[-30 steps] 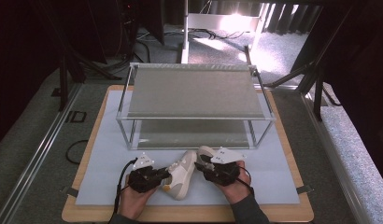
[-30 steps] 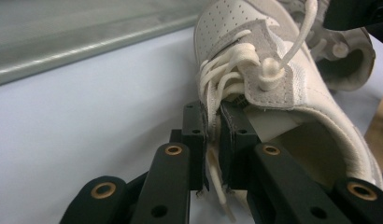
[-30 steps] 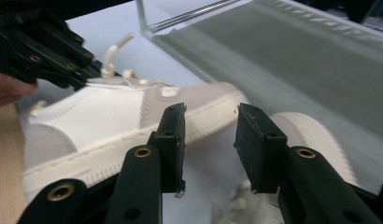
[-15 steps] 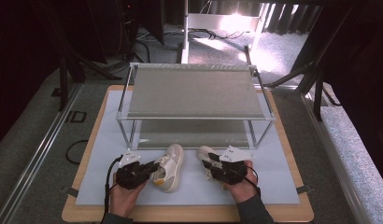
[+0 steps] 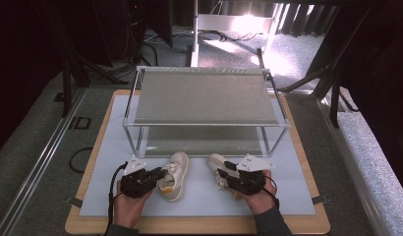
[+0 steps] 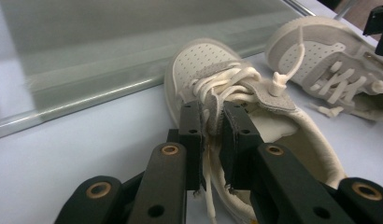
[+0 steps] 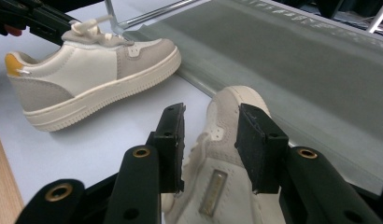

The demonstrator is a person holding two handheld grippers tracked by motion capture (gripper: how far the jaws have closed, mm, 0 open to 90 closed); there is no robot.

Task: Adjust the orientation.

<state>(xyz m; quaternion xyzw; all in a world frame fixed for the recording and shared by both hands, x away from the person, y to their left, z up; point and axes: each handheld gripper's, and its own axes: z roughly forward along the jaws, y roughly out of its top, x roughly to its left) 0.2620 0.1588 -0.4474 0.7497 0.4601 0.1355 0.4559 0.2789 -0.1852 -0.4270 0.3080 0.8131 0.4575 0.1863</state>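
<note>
Left shoe (image 5: 172,176): stands upright on the desk mat (image 5: 106,147), toe toward the rack (image 5: 204,98); cream and grey, with a yellow heel tab in the right claw view (image 7: 94,74).
Right shoe (image 5: 221,169): on the mat just beside the rack's front edge, well apart from the left shoe; in the right claw view a small metal plate sits on its tongue, its writing too small to read.
Left claw (image 6: 210,128): pressed nearly together, pinching the left shoe's tongue and laces; its jaws have just eased open a trace, with the tongue between them.
Right claw (image 7: 210,140): spread partway around the right shoe's upper (image 7: 227,135); whether the pads press on it I cannot tell.
Rack: metal frame with two grey shelves, at the back of the mat.
Desk (image 5: 307,147): wooden board under the pale mat.
Brands: none readable.
</note>
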